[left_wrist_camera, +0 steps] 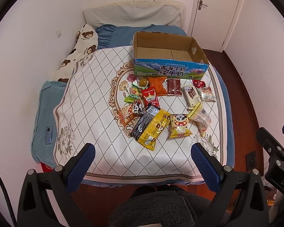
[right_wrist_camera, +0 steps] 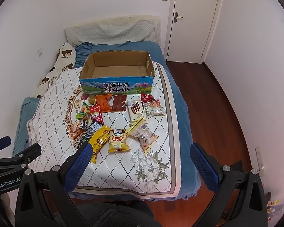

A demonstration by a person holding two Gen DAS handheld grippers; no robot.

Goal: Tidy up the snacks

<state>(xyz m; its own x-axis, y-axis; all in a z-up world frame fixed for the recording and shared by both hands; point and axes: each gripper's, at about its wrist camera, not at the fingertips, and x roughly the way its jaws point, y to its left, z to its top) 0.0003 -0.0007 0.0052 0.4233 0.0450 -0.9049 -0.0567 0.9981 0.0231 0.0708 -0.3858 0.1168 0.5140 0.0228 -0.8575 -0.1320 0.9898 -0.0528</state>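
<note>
While both the left gripper (left_wrist_camera: 143, 151) and the right gripper (right_wrist_camera: 140, 151) hang spread and empty over the near bed edge, the panda snack packet (right_wrist_camera: 117, 140) lies just beyond the right jaws, its long axis pointing far toward the empty milk carton (right_wrist_camera: 116, 87).

snacks (left_wrist_camera: 157, 111): assorted packets, scattered flat on bed | box (left_wrist_camera: 170, 70): open cardboard, upright, empty, just behind them
</note>
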